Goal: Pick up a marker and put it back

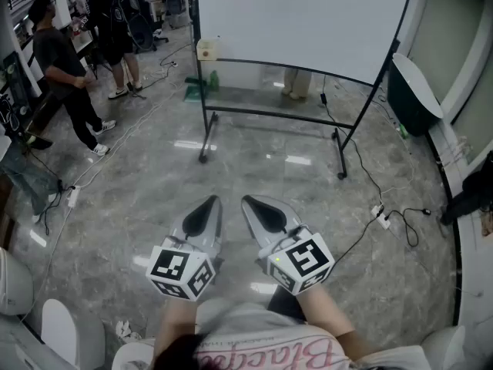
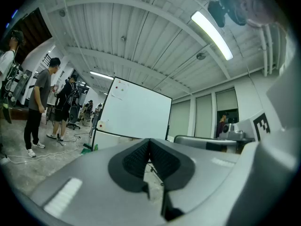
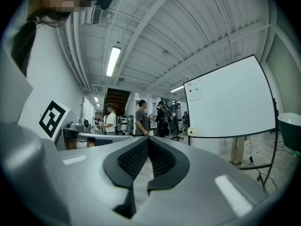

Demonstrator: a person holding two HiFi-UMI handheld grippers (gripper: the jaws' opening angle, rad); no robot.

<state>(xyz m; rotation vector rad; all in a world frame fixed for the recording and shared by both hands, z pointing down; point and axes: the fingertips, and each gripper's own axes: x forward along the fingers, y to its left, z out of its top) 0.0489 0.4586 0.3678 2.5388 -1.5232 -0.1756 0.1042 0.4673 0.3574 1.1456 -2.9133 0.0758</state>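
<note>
I hold both grippers level, side by side, over the grey floor. They point at a whiteboard point(image 1: 300, 14) on a wheeled stand a few steps ahead. The left gripper point(image 1: 209, 200) is shut with nothing between its black pads, and the left gripper view shows its jaws point(image 2: 149, 140) meeting at the tip. The right gripper point(image 1: 248, 201) is also shut and empty, its tips point(image 3: 148, 139) touching. No marker can be made out in any view. A small beige box point(image 1: 206, 50) hangs at the board's lower left. The board also appears in the left gripper view point(image 2: 136, 112) and the right gripper view point(image 3: 230, 102).
People stand at the far left point(image 1: 65, 68), and someone's legs point(image 1: 296, 83) show behind the board. Cables and a power strip point(image 1: 383, 218) trail across the floor on the right. A dark bin point(image 1: 412, 91) sits at the right wall, and white chairs point(image 1: 62, 326) at the near left.
</note>
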